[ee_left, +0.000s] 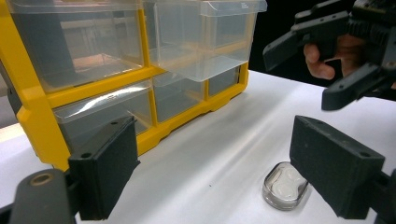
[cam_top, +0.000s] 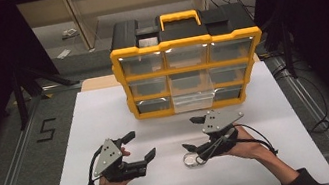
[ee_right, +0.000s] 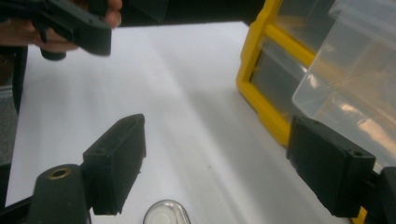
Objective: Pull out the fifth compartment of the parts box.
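High view: a yellow-and-black organizer [cam_top: 188, 63] stands at the far side of a white board [cam_top: 107, 127], its bottom-middle drawer [cam_top: 193, 100] pulled out toward the person. Nearer the person, both hands hold grippers above the board. The left gripper [cam_top: 141, 146] has its jaws spread wide with nothing between them. The right gripper [cam_top: 190, 132] is likewise spread and empty, and a small clear case [cam_top: 193, 159] lies on the board just beside its lower jaw, partly under the hand. The case's shape is hard to make out from here.

Left gripper view: the two black jaws stand wide apart, and the case [ee_left: 285, 185] lies on the board just inside the right-hand jaw, which covers its near edge. Here it reads as a rounded, transparent container with pale contents; what they are cannot be told. The organizer [ee_left: 93, 93] fills the upper left, with the pulled drawer [ee_left: 205, 37] jutting out past its neighbours. At upper right the right gripper [ee_left: 322, 70] hangs gaping above the board.

Right gripper view: the jaws are parted wide, and the case [ee_right: 166, 213] sits low between them, cut off by the bottom edge. The drawer [ee_right: 350, 79] overhangs at right, the organizer's yellow frame [ee_right: 261, 74] behind it. One jaw of the left gripper [ee_right: 70, 25] shows at upper left, the rest out of frame.
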The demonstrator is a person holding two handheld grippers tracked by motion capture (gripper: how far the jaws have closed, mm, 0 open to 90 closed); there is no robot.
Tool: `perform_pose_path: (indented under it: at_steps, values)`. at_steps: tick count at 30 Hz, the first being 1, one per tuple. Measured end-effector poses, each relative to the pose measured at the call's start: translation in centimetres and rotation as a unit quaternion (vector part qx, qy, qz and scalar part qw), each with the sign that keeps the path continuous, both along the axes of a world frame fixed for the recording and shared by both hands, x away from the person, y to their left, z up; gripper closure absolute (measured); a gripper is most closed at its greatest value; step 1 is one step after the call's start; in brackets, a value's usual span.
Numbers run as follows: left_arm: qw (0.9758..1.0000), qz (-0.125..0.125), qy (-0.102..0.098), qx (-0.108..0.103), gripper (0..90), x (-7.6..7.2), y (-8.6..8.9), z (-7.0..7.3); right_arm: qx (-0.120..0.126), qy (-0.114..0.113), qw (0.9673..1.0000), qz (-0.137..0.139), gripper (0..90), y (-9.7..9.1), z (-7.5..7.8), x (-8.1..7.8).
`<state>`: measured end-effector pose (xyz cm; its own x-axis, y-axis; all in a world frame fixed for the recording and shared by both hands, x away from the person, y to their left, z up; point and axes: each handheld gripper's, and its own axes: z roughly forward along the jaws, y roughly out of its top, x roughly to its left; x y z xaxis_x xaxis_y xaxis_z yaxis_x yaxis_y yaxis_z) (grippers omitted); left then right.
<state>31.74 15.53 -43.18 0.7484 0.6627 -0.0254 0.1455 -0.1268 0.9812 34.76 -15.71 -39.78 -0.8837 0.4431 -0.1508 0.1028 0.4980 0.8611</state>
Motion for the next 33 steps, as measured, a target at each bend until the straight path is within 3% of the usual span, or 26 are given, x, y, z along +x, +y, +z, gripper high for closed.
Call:
perform_pose_path:
  at_steps: [5,16,21,33]
  values:
    - [1.0,0.0,0.0,-0.001,14.9,0.0,0.0,0.0,-0.024,0.008,0.9997,-0.001,20.8,0.3,-1.0,0.2]
    - [1.0,0.0,0.0,-0.001,14.9,0.0,0.0,0.0,-0.045,0.025,0.9987,0.003,20.9,0.6,-2.1,0.4]
    - [1.0,0.0,0.0,-0.002,14.9,0.0,0.0,0.0,-0.067,0.037,0.997,0.009,20.3,1.0,-2.8,0.4]
    - [1.0,-0.001,0.001,-0.001,14.9,0.0,0.0,0.0,-0.092,0.051,0.9942,0.019,19.8,1.2,-3.8,0.5]
